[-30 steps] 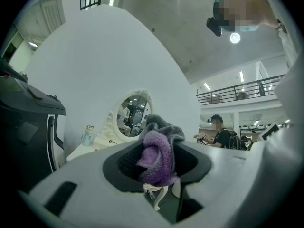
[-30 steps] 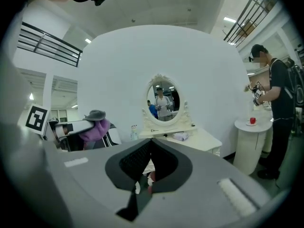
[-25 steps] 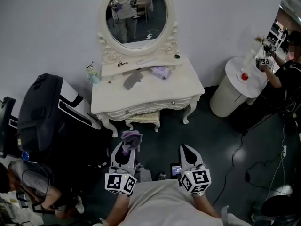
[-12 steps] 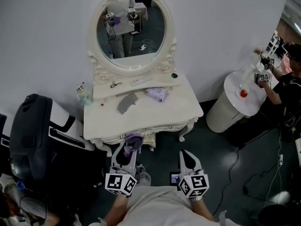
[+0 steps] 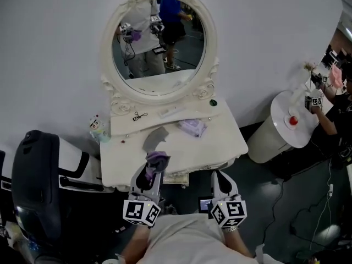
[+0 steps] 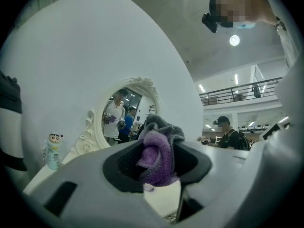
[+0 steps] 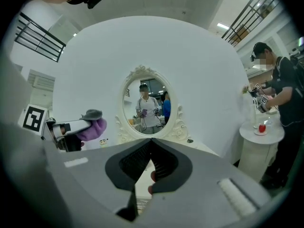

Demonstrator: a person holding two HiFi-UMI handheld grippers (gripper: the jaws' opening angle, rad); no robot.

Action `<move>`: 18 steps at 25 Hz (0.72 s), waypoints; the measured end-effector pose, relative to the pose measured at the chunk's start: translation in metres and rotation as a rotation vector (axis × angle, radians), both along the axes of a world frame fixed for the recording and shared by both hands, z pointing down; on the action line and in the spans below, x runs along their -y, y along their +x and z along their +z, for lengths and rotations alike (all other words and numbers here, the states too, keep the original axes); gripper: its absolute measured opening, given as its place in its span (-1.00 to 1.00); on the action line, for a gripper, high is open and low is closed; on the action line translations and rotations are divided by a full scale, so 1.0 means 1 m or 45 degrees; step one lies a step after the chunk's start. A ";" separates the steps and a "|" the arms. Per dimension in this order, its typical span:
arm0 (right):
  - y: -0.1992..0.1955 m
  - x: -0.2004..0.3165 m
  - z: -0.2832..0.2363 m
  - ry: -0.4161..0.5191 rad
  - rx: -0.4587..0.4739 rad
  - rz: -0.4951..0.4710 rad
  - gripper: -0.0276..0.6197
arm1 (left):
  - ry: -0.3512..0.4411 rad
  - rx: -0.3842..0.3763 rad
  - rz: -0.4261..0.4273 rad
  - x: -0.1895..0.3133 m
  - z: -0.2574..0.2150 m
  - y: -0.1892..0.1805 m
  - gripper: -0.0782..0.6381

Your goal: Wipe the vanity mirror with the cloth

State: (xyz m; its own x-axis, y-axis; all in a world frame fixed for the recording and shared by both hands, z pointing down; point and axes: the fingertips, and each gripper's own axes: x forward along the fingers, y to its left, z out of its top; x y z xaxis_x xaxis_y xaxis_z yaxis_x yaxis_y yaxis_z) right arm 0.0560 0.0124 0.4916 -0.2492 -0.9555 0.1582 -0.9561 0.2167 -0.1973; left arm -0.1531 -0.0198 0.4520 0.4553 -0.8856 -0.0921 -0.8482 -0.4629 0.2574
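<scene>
The left gripper [image 5: 149, 176] is pinching the bunched purple cloth [image 6: 156, 156], best pressed flat against the white-framed oval mirror [image 5: 159, 43] ahead of its jaws, while the right gripper [image 7: 149, 160] is hanging empty, jaws pressed together.

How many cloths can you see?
3. A purple cloth in the left gripper's jaws, a grey cloth flat on the dressing table, and a crumpled lilac cloth to its right. Others may be hidden.

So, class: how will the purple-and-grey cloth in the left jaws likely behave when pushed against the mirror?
The purple-and-grey cloth bunches in soft folds in the left gripper, so it is probably floppy and squashes flat. Its fluffy look suggests light weight and good grip.
</scene>
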 end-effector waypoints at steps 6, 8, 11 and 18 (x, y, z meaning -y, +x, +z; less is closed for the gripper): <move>-0.009 0.042 0.004 -0.027 0.004 -0.037 -0.89 | -0.035 -0.002 -0.045 0.035 0.006 -0.010 -0.34; -0.008 0.059 0.008 -0.039 0.008 -0.054 -0.89 | -0.042 -0.001 -0.063 0.048 0.007 -0.009 -0.34; -0.005 0.092 0.011 -0.078 0.014 -0.109 -0.89 | -0.064 -0.001 -0.119 0.073 0.006 -0.006 -0.34; -0.003 0.177 0.013 -0.083 -0.041 -0.333 -0.89 | -0.053 -0.001 -0.317 0.122 -0.003 -0.001 -0.34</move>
State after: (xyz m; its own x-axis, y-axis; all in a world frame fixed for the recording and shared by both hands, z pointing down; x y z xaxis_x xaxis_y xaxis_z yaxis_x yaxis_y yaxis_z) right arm 0.0531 -0.1642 0.5046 -0.4799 -0.8469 0.2292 -0.8754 0.4450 -0.1890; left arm -0.1539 -0.1416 0.4489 0.2228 -0.9734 -0.0531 -0.9346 -0.2287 0.2724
